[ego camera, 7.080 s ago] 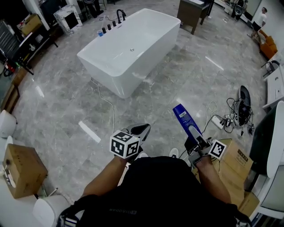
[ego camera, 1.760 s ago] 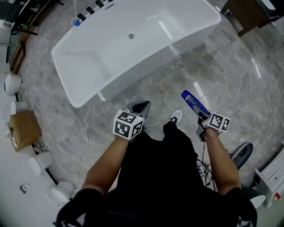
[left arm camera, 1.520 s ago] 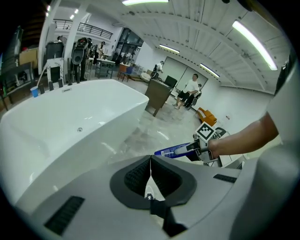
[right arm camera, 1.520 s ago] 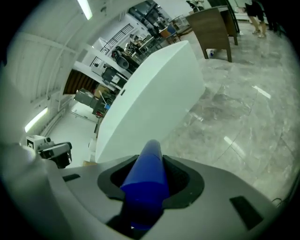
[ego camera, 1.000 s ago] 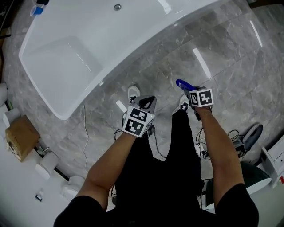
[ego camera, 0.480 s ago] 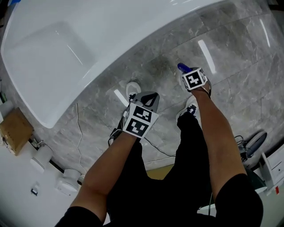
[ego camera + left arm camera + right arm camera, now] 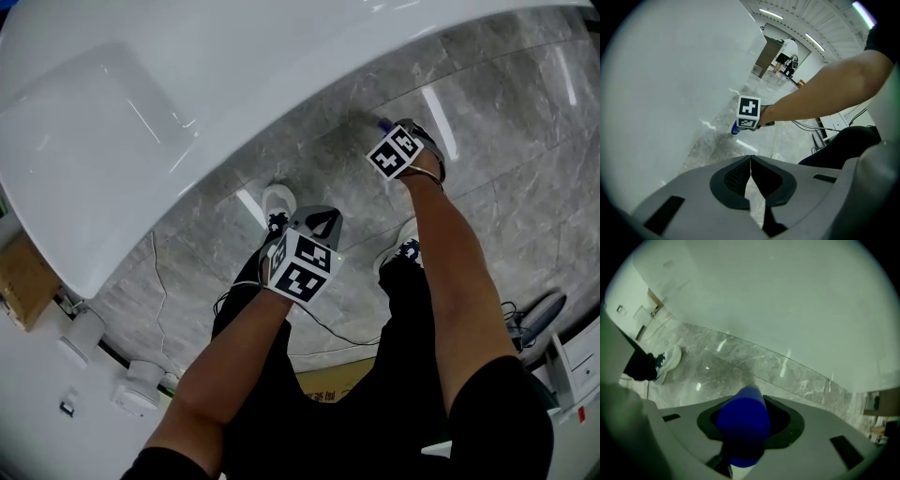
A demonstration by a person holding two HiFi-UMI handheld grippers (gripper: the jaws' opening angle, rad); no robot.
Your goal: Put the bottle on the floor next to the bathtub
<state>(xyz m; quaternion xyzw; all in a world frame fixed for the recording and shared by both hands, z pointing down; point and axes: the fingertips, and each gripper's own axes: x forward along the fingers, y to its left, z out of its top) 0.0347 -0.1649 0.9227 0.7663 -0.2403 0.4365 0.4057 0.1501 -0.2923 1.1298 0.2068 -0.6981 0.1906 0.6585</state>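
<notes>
Right gripper view: the right gripper (image 7: 749, 416) has its jaws closed round the blue bottle (image 7: 740, 439), whose rounded end pokes out past the pads towards the grey marble floor (image 7: 740, 364). The white bathtub (image 7: 787, 305) wall fills everything from 10 to 2 o'clock, and a white shoe (image 7: 668, 359) sits at 9 o'clock. In the head view the bottle is only a blue sliver at the gripper's 11 o'clock, low down just beside the tub; whether it touches the floor I cannot tell. The left gripper (image 7: 750, 159) hangs idle, jaws pressed together on nothing. I'd reckon the bottle is smooth, fairly stiff plastic, light enough for one gripper but apt to swivel in the pads. A hold across the middle of the body looks safest. Being tall and narrow, it may tip unless set down flat.
</notes>
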